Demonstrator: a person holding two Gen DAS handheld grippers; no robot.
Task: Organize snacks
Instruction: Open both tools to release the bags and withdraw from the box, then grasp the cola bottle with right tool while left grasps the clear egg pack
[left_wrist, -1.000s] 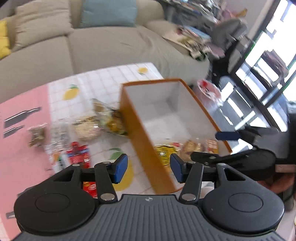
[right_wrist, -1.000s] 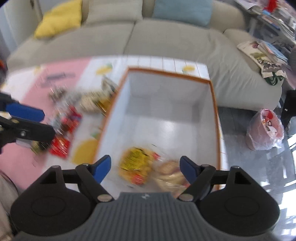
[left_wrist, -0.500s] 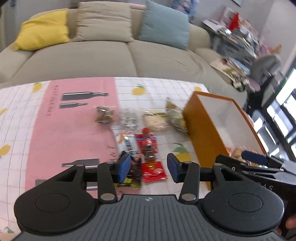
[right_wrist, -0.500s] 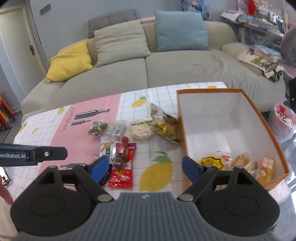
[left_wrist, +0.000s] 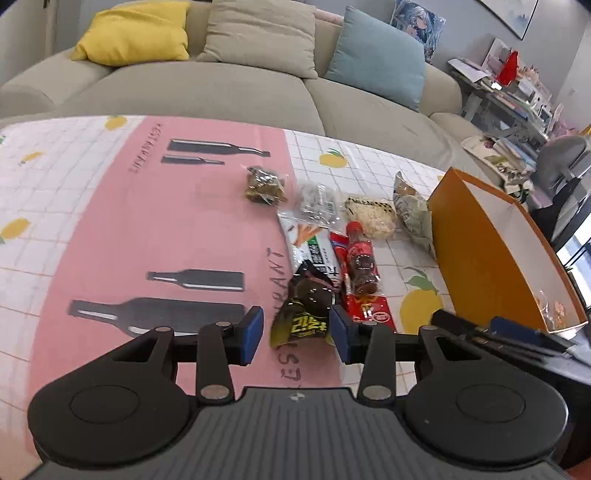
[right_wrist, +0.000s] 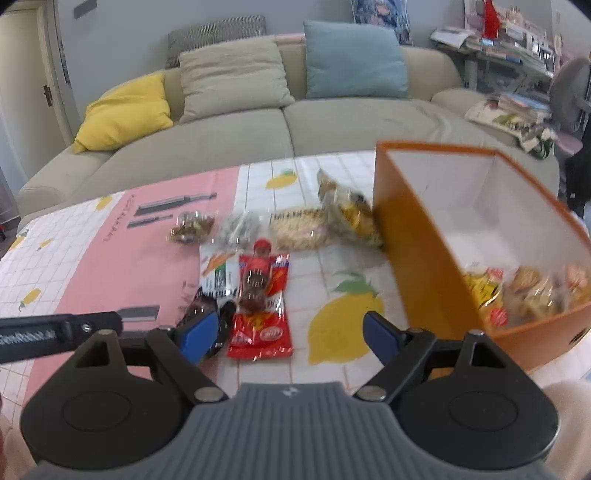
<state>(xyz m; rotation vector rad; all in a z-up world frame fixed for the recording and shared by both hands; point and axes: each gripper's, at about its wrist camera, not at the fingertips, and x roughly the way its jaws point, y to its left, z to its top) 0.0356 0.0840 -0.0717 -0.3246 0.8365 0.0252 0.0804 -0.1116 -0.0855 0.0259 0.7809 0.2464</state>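
Observation:
Several snack packets lie on the table beside an orange box (left_wrist: 480, 258) (right_wrist: 417, 243). My left gripper (left_wrist: 296, 334) is open, its pads on either side of a dark packet with yellow lettering (left_wrist: 304, 314), not touching it. My right gripper (right_wrist: 288, 332) is open and empty, above a red packet (right_wrist: 260, 328). A small cola-shaped bottle (left_wrist: 362, 258) (right_wrist: 255, 280) lies on a red packet. The box holds several snacks (right_wrist: 517, 291). The left gripper's finger (right_wrist: 59, 332) shows at the left of the right wrist view.
A white-green packet (left_wrist: 314, 251), clear bags (left_wrist: 319, 203), a noodle-like bag (left_wrist: 371, 218) and a dark nut bag (left_wrist: 264, 184) lie further back. A beige sofa (left_wrist: 221, 88) stands behind the table. The right gripper's fingers (left_wrist: 509, 332) sit by the box's near corner.
Both grippers have swung left from over the box to the loose snacks. The left gripper has come down around the dark packet.

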